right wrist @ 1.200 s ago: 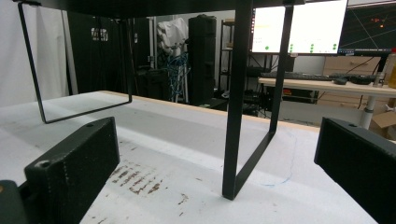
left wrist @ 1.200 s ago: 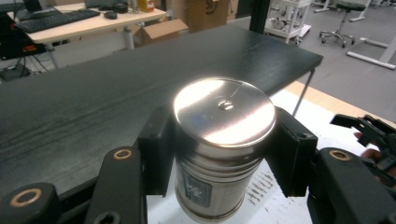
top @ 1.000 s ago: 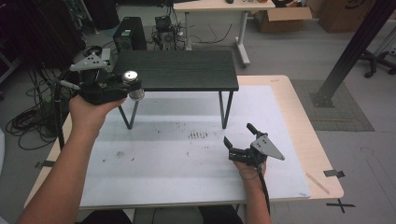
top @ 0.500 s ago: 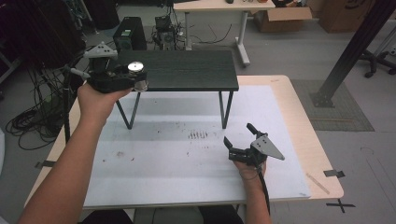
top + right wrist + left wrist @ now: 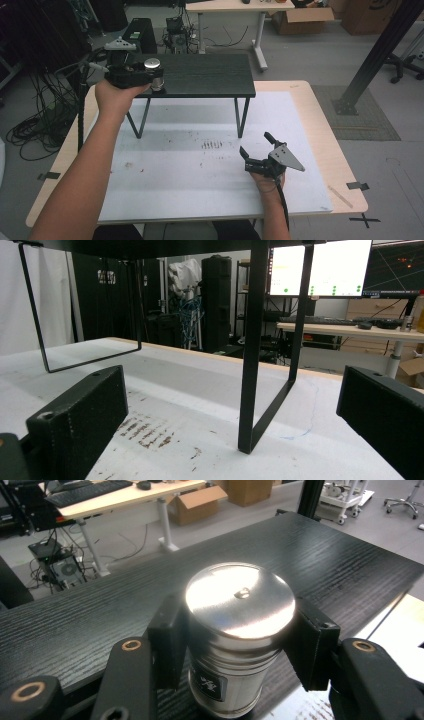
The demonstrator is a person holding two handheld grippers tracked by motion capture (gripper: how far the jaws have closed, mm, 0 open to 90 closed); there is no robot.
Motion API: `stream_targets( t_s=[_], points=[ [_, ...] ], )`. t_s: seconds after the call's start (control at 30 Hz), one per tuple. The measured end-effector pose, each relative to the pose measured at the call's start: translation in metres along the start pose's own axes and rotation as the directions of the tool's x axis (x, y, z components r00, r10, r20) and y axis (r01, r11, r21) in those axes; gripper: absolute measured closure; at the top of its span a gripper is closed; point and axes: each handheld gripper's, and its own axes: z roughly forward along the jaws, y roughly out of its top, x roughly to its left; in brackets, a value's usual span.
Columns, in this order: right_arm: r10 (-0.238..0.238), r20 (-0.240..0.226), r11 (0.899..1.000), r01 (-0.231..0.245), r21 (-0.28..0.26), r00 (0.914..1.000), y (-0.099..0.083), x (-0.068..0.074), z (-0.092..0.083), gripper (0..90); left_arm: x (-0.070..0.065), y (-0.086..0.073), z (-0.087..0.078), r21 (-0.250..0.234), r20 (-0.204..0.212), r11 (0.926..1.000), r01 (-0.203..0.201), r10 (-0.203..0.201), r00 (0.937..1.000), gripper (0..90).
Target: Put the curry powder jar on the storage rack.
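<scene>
steel shaker (image 5: 239, 630) clamped between left gripper (image 5: 240, 645) jaws

Tin (image 5: 240, 630): shiny brushed metal. Shelf (image 5: 320, 545): matt black woodgrain. Tongs (image 5: 240, 645): matt plastic.

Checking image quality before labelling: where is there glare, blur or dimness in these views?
Left gripper view: bright glare on the metal canister lid, washing out its surface. Right gripper view: the near jaws are soft, and the monitors overexposed. High view: dim and slightly soft, with faint shadow under the black shelf.
</scene>
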Motion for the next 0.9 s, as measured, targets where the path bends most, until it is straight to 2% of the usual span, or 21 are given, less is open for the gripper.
stream_targets(
  t_s=[0.23,0.47,0.9],
  points=[
    [-0.002,0.0,1.0,0.002,0.001,1.0,0.0,0.0,0.0,0.0,0.004,0.0,0.009,-0.003,-0.006,0.9996,0.028,-0.028,0.9996,48.7],
    [-0.001,0.0,1.0,0.001,0.002,1.0,0.0,0.0,0.0,0.0,0.006,-0.002,0.015,0.016,-0.013,0.9995,0.028,-0.028,0.9995,48.7],
    [-0.002,0.0,1.0,0.002,0.002,1.0,0.0,0.0,0.0,0.0,0.007,-0.002,0.015,0.016,-0.01,0.9989,0.043,-0.043,0.999,48.4]
  ],
)
